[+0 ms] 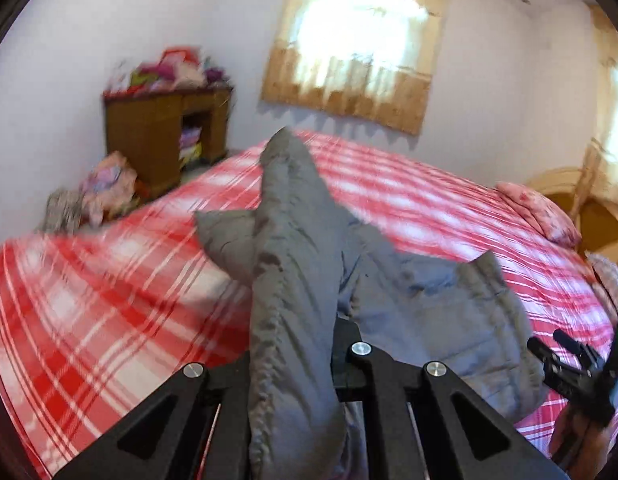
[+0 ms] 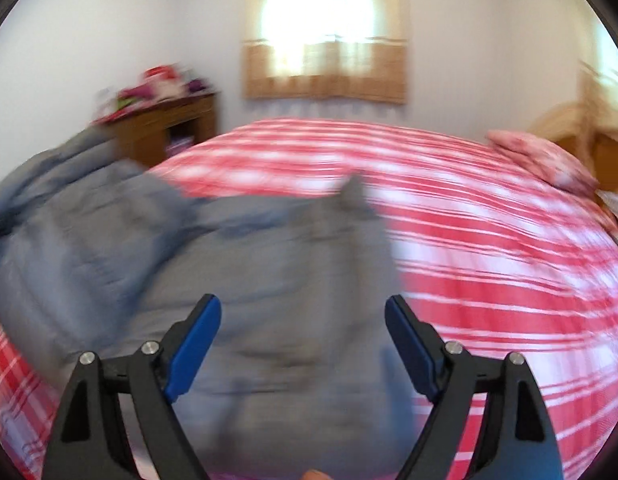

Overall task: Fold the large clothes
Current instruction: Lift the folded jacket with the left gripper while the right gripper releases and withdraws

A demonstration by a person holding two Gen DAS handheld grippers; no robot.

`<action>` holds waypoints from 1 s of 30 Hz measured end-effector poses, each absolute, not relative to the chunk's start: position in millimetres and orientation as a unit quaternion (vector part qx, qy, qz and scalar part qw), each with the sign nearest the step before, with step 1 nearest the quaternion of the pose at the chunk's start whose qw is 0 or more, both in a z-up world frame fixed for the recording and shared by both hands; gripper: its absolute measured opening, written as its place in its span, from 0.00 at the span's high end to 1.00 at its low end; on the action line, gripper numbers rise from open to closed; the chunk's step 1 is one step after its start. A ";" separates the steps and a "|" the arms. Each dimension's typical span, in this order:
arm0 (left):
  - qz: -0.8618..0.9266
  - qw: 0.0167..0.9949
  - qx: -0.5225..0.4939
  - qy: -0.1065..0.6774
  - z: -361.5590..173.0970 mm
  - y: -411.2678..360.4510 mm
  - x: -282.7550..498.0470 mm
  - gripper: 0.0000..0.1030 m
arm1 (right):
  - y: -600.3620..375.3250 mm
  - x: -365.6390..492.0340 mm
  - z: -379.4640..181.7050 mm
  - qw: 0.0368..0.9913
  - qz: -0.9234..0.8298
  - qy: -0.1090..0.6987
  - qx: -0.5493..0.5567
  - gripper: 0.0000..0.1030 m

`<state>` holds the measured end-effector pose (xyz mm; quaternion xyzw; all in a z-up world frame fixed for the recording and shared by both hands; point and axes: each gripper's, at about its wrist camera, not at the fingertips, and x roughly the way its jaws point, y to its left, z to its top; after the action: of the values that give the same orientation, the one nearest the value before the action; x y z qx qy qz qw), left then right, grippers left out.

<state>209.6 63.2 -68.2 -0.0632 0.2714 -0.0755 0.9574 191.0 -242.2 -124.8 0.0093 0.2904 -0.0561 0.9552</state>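
The left tool (image 1: 297, 360) is clamped on one fold of a single grey padded garment (image 1: 293, 248), its two black arms drawn together with the cloth bunched between them and running up toward 12 o'clock in the left wrist view. The right tool (image 2: 303, 344) stands with its two blue pads (image 2: 197, 348) apart and nothing pinched between them; no earlier picture shows how it got there, and the grey garment (image 2: 189, 248) lies below and beyond the gap. In the left wrist view the right tool (image 1: 569, 372) appears again at 4 o'clock, near the garment's edge, with part of a hand (image 1: 581, 440) beneath it. The garment lies on one bed (image 1: 89, 300) covered in a red and white plaid sheet, spread from the centre toward 4 o'clock in the left wrist view and from 9 o'clock to the centre in the right wrist view. One pink pillow (image 1: 545, 212) sits at 3 o'clock on the bed. One brown wooden cabinet (image 1: 149, 140) stands at 10 o'clock with a heap of bright cloth on top, too blurred to count. One curtained window (image 1: 361, 40) glows at 12 o'clock.
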 end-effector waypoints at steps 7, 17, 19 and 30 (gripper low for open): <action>-0.149 0.958 0.103 0.224 -33.2 -109.1 207.0 0.94 | -374.4 188.6 -158.2 0.921 -0.201 0.328 0.056 0.17; -0.218 0.888 0.331 0.233 -149.4 -290.3 198.3 0.93 | -442.9 169.0 -188.3 0.896 -0.226 0.357 0.138 0.16; -0.212 0.880 0.368 0.213 -160.0 -306.7 186.3 0.89 | -439.9 167.8 -187.6 0.897 -0.222 0.357 0.135 0.15; -0.235 0.908 0.317 0.140 -70.0 -289.5 145.4 0.21 | -440.3 171.5 -185.0 0.895 -0.213 0.369 0.130 0.14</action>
<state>145.4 -289.5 -70.0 0.3167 0.1402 -0.2352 0.9082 171.5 -440.3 -185.0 0.1298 0.3690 -0.2126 0.8954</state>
